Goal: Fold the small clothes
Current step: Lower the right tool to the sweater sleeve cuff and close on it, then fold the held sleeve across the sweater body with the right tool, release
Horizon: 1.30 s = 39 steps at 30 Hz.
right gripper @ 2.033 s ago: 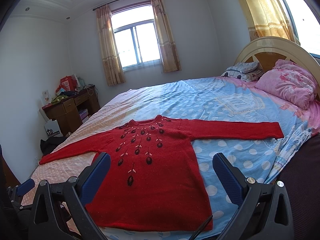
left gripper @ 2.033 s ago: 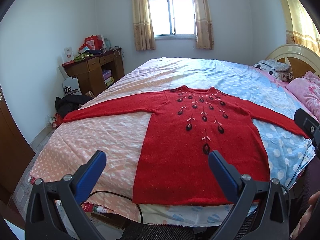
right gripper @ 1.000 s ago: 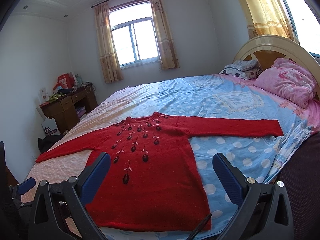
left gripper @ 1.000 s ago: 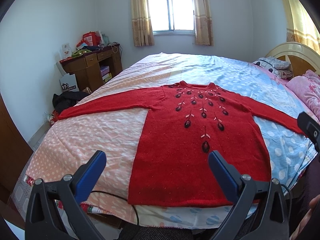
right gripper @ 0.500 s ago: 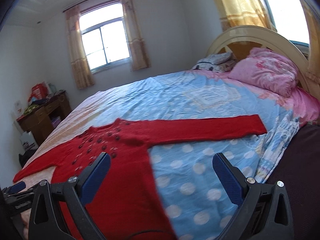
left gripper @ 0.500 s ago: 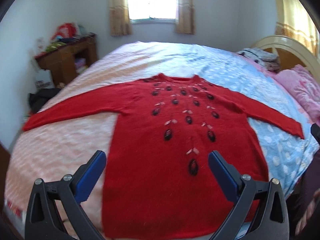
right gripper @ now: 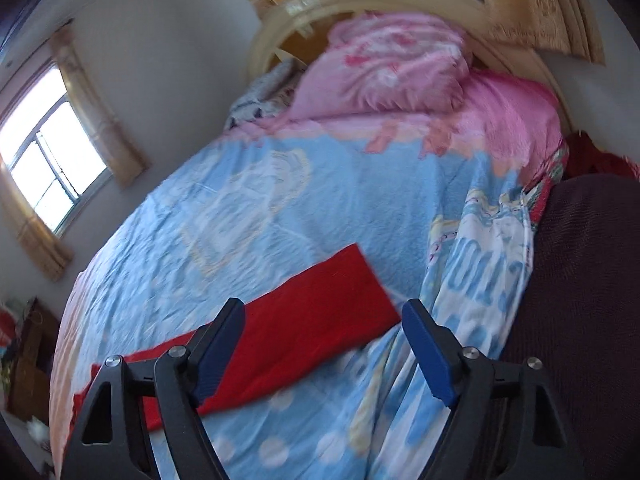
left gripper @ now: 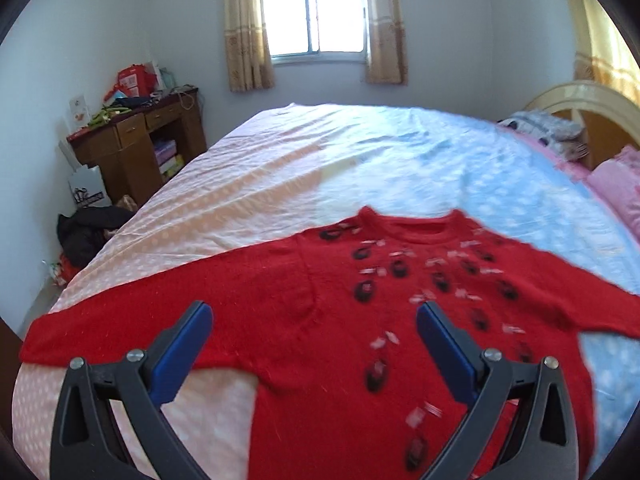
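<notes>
A red knitted sweater [left gripper: 320, 320] with dark embroidered motifs lies flat, front up, on the bed, sleeves spread out to both sides. My left gripper [left gripper: 314, 316] is open and empty, hovering over the sweater's left chest and armpit area. In the right wrist view only the sweater's right sleeve [right gripper: 304, 320] shows, its cuff end lying on the blue sheet. My right gripper [right gripper: 322, 320] is open and empty, just above that sleeve near the cuff.
The bed sheet [left gripper: 280, 168] is peach on the left and blue with white dots on the right. A wooden desk [left gripper: 136, 140] with clutter stands by the left wall. Pink pillows [right gripper: 384, 68] lie against the headboard [right gripper: 360, 0]. The bed edge [right gripper: 480, 280] drops beside the right sleeve.
Both grippers have moved forward over the bed. The left one has shifted toward the sweater's left side. The right one has swung right toward the right sleeve's cuff. Both stay open.
</notes>
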Motion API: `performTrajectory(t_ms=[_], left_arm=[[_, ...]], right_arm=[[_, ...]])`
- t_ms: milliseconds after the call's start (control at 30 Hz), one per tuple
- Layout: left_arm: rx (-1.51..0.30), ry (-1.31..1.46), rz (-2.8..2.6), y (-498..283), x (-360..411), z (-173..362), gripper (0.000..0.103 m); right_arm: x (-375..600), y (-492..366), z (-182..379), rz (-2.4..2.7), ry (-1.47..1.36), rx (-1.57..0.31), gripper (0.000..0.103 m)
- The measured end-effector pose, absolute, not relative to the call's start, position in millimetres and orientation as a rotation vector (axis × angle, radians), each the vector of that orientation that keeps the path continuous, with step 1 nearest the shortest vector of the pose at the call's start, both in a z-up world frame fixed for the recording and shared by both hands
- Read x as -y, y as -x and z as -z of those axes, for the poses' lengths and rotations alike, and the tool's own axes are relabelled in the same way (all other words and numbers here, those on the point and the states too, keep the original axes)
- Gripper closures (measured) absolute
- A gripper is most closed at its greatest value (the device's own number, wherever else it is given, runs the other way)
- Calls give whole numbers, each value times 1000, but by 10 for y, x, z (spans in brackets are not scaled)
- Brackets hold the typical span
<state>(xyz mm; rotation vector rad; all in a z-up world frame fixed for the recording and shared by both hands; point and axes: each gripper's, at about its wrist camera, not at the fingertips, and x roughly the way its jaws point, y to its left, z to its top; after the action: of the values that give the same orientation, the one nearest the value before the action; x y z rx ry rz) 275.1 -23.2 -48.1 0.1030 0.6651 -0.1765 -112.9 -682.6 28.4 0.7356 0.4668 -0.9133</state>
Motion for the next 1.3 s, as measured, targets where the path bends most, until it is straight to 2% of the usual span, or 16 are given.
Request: performTrajectory(t_ms=[100,167,333,467,533,567,600,633,667,700,1000,1167,1300], left_arm=[[-727,-75,142,-2959,172,763,0],[-758,-40,139,-3025,134,877,0],[-792,-42,104,-3094,153,1135,0],[-817,-45,115,-3100,181,1162,0],[-856,-48,128,-3141,182,1221,0],[-853,-45,129,-3153,191,1222,0],[-851,-38,131,-3148,184,1213,0],[-851,-35,132,-3146,181,1214,0],[-848,-34,133,-3143,179,1214,0],[-847,-34,134,-3138,177,1211,0],[-836,-10,158,-3127,145,1205,0],[-831,11,163,-3065,43,1087,0],[-776,31,160,-2913,-188,952,0]], right_arm=[[7164,982,-82,922,-753,-561,44],[7233,863,45,912,-729,-626,49],[7297,691,369,923,-734,-709,50],[7288,662,420,962,-664,-720,51],[7287,633,435,978,-630,-748,62],[7278,620,429,980,-604,-764,64],[7272,613,420,978,-588,-775,72],[7264,609,404,980,-574,-788,89],[7258,607,378,978,-565,-799,98],[7258,604,347,954,-576,-802,100],[6728,417,-404,783,-605,-654,100],[5980,-161,-822,582,-552,-620,100],[5168,-813,-955,388,-521,-625,100]])
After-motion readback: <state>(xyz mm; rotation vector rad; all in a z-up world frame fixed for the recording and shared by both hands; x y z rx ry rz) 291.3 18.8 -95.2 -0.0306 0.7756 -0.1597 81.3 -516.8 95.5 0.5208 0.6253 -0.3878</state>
